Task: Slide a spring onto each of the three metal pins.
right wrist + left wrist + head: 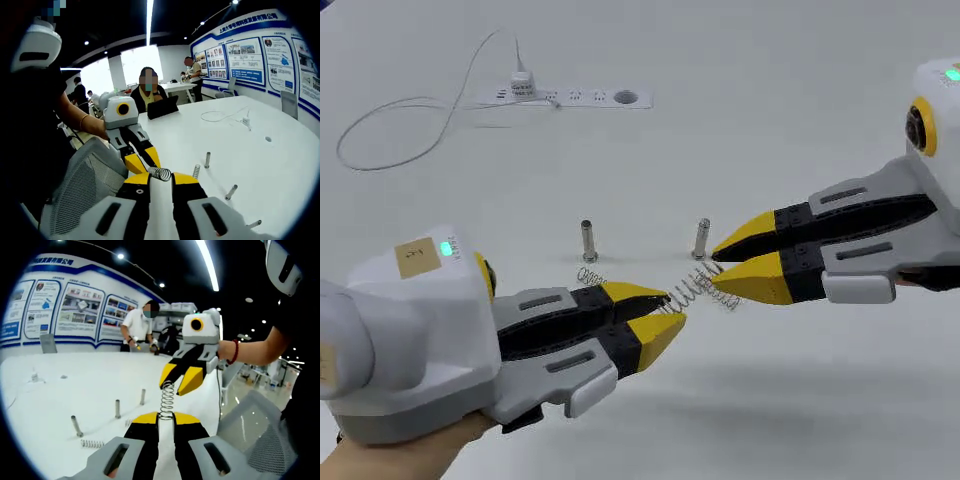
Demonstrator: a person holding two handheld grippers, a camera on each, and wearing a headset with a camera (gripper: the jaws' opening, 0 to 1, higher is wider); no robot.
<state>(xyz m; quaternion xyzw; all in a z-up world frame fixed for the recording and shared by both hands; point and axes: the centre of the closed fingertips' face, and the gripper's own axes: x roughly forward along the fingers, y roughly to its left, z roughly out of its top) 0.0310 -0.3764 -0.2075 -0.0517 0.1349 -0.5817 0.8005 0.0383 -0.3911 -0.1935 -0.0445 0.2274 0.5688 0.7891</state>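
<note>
- Left gripper (672, 308): held low on the person's left, yellow tips closed on one end of a spring (692, 290). In the left gripper view its own tips (166, 417) meet around the bottom coils (166, 400).
- Right gripper (714, 268): comes in from the person's right, tips facing the left gripper's and close to them. Its jaws are pinched on the other end of the same spring. In the right gripper view the coils (160, 173) bridge the gap between its own tips (160, 179), with the left gripper (141, 161) just beyond.
- The spring is stretched in the air between the two tip pairs, off the table (770, 400).
- First pin (588, 240): upright, just beyond the left gripper's tips. A loose spring (590, 277) lies on the table between that pin and the gripper.
- Second pin (701, 238): upright, just beyond the right gripper's tips.
- Third pin (143, 396): upright, farthest down the row in the left gripper view.
- More coils (725, 297) lie under the right gripper's lower jaw; cannot tell whether they are a separate spring.
- Far past both grippers: a power strip (570, 97) with a looping white cable (400, 120).
</note>
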